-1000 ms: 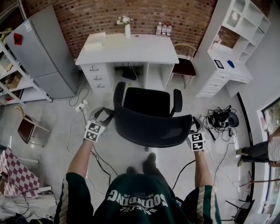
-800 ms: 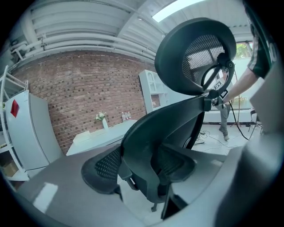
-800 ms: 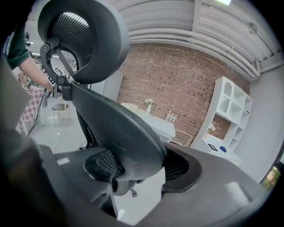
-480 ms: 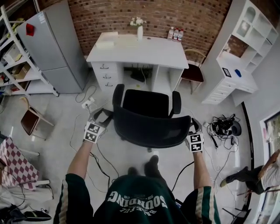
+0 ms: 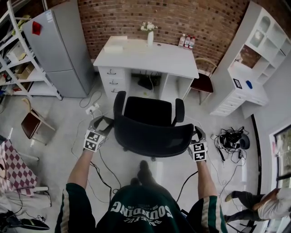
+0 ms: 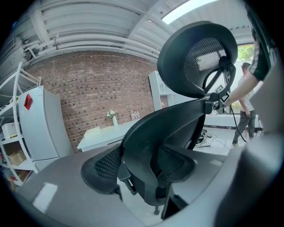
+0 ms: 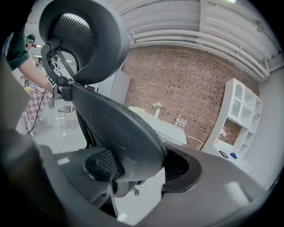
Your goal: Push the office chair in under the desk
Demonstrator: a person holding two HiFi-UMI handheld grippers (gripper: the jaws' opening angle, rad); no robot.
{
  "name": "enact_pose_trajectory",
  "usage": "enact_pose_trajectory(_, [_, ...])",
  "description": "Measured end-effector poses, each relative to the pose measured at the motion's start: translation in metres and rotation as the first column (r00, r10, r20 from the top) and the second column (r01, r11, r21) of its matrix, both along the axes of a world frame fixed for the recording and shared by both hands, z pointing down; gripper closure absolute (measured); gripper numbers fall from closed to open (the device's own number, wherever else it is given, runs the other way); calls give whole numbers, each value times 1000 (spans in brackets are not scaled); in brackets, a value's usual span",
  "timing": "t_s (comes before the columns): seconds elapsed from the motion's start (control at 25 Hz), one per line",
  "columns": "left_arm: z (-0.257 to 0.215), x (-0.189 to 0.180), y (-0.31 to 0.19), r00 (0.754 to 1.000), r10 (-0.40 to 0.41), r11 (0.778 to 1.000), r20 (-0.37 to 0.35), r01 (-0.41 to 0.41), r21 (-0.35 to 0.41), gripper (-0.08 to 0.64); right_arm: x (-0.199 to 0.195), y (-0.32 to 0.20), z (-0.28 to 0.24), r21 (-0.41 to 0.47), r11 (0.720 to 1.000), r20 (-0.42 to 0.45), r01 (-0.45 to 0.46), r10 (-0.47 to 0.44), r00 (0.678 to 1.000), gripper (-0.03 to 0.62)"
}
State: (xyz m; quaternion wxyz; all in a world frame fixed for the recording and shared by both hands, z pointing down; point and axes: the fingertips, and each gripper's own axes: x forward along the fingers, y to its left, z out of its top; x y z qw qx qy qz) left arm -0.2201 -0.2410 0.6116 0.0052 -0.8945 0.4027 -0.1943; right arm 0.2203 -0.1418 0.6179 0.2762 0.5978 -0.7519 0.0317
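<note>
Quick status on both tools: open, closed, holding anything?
Left tool: closed on the office chair, at the left edge of its backrest.
Right tool: closed on the same chair, at the backrest's right edge.

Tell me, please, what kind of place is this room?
Probably a home office, or a studio set up like one: a white desk stands against a brick wall, a black office chair faces it, and a grey refrigerator stands nearby.

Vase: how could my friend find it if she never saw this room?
Look at the brick wall, then the white desk in front of it. The vase stands at the desk's back edge, near the middle. It alone is white and holds flowers, unlike the bottles nearby.
</note>
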Motion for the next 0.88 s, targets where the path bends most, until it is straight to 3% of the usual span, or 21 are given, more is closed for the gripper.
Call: enact_pose_trajectory(0.88, [-1, -28, -103, 998, -62, 997, 1, 62, -52, 298, -27, -107, 0, -6, 1000, -23, 29, -29, 999, 334])
